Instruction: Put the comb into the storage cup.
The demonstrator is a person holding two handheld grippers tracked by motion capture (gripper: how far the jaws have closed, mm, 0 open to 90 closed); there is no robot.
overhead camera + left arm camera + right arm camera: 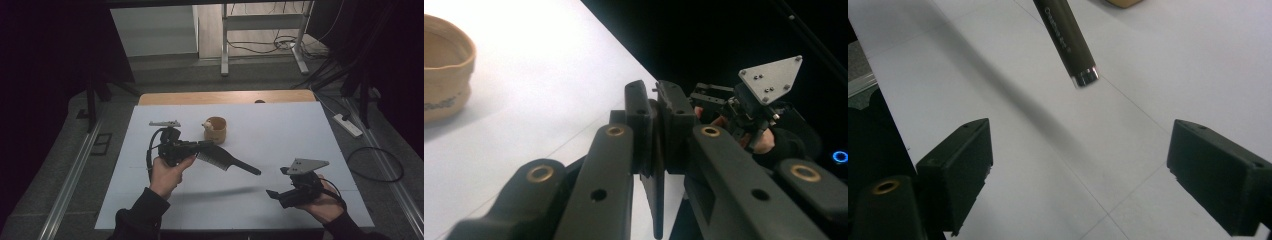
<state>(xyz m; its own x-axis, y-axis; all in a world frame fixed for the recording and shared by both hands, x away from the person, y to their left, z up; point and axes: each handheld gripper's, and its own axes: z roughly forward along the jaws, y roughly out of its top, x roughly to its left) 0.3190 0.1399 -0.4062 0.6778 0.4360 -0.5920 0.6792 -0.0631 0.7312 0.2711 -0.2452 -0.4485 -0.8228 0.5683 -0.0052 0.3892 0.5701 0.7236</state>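
In the left gripper view the comb (655, 200) shows as a thin dark edge between the closed pads, and its teeth and handle are hidden behind the jaws. The beige cup (444, 75) is cut by the left edge of that picture, and the print on its side is too blurred to read. In the right gripper view the comb's handle (1065, 37) is cut by the top edge, and the lettering on it is too small to read. In the high view the small object on the cup's rim (206, 125) cannot be identified.
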